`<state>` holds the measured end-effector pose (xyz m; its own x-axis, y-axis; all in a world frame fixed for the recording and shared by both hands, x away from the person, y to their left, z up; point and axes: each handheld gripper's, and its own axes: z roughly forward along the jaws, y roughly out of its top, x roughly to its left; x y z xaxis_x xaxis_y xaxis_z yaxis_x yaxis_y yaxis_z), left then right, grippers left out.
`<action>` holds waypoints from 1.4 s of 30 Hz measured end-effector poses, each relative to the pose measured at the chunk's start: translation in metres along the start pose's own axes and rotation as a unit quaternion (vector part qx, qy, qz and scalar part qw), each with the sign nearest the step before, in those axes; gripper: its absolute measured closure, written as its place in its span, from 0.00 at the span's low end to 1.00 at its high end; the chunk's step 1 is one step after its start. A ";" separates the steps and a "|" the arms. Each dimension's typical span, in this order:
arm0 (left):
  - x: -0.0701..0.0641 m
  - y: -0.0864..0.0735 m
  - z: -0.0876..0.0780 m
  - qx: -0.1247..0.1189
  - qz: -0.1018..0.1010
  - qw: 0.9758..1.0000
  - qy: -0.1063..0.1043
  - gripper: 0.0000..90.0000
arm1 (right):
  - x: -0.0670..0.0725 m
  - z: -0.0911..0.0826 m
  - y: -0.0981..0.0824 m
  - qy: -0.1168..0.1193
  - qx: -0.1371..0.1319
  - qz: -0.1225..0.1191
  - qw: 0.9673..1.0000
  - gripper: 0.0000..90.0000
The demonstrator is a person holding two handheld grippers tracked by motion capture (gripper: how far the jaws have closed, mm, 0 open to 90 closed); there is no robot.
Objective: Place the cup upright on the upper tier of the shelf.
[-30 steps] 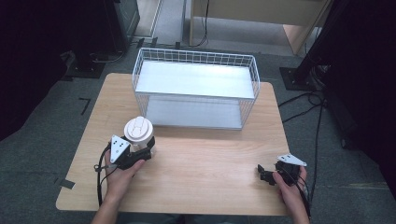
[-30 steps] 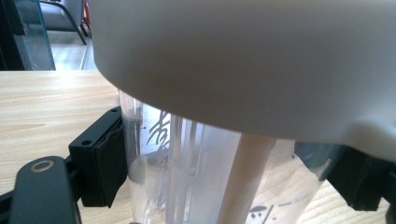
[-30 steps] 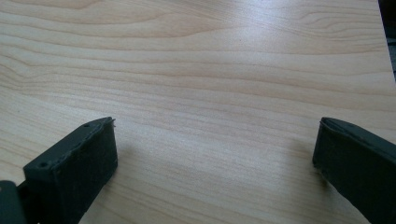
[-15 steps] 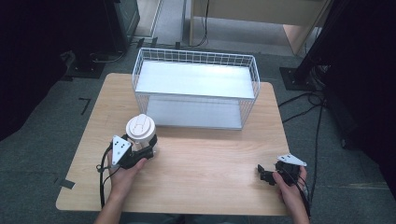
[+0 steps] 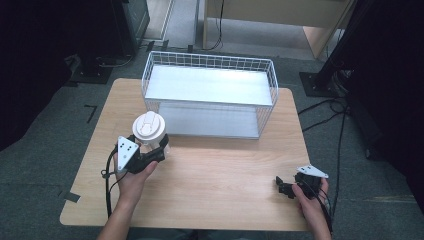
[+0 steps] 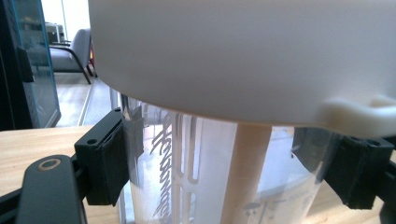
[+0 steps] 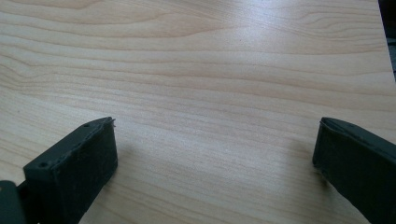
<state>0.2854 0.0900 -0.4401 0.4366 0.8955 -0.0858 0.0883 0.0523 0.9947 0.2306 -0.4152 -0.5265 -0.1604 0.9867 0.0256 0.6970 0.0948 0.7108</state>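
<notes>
L gripper [image 5: 159, 146] clamped on lidded cup [image 5: 148, 127], lift step; R gripper [image 5: 283, 187] jaws apart, idle on table [image 5: 220, 170]. Next, I'd guess: carry cup to wire basket [image 5: 210, 92], clear rim, keep upright.

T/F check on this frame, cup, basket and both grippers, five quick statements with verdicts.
1. The left gripper is shut on the cup. True.
2. The cup has no lid. False: a white lid covers it.
3. The right gripper holds the cup. False: its jaws are open over bare table.
4. The wire basket stands at the table's far side. True.
5. The cup sits inside the basket. False: it is outside, in front of it.
</notes>
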 end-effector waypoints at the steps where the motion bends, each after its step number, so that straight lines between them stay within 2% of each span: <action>1: 0.000 0.003 0.002 0.000 0.003 1.000 0.003 0.18 | 0.000 0.000 0.000 0.000 0.000 0.000 1.000 0.00; 5: -0.001 0.007 0.004 0.000 -0.003 1.000 0.007 0.18 | 0.000 0.000 0.000 0.000 0.000 0.000 1.000 0.00; 14: -0.005 0.027 0.009 -0.015 -0.001 1.000 0.011 0.18 | 0.000 0.000 0.000 0.000 0.000 0.000 1.000 0.00; 17: -0.009 0.038 0.011 -0.026 0.008 0.999 0.027 0.18 | 0.000 0.000 0.000 0.000 0.000 -0.001 1.000 0.00; 20: -0.009 0.044 0.013 -0.029 0.002 0.999 0.017 0.18 | 0.000 0.000 0.000 0.000 0.000 -0.002 1.000 0.00; 22: -0.010 0.050 0.015 -0.033 0.004 0.999 0.025 0.18 | 0.000 0.000 0.000 0.000 0.001 -0.001 1.000 0.00; 26: -0.012 0.062 0.021 -0.038 0.003 0.999 0.021 0.18 | 0.000 0.000 0.000 0.000 0.001 -0.001 1.000 0.00; 35: -0.020 0.093 0.030 -0.049 0.017 0.999 0.010 0.18 | 0.000 0.000 0.000 0.000 0.000 -0.001 1.000 0.00; 39: -0.022 0.102 0.033 -0.053 0.019 0.998 0.007 0.18 | 0.000 0.000 0.000 0.000 0.000 -0.001 1.000 0.00; 42: -0.025 0.111 0.040 -0.058 0.023 0.998 0.004 0.18 | 0.000 0.000 0.000 0.000 0.000 -0.001 1.000 0.00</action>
<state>0.3204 0.0558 -0.3296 0.4298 0.9020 -0.0401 -0.0367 0.0619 0.9974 0.2305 -0.4153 -0.5266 -0.1615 0.9866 0.0239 0.6966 0.0968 0.7109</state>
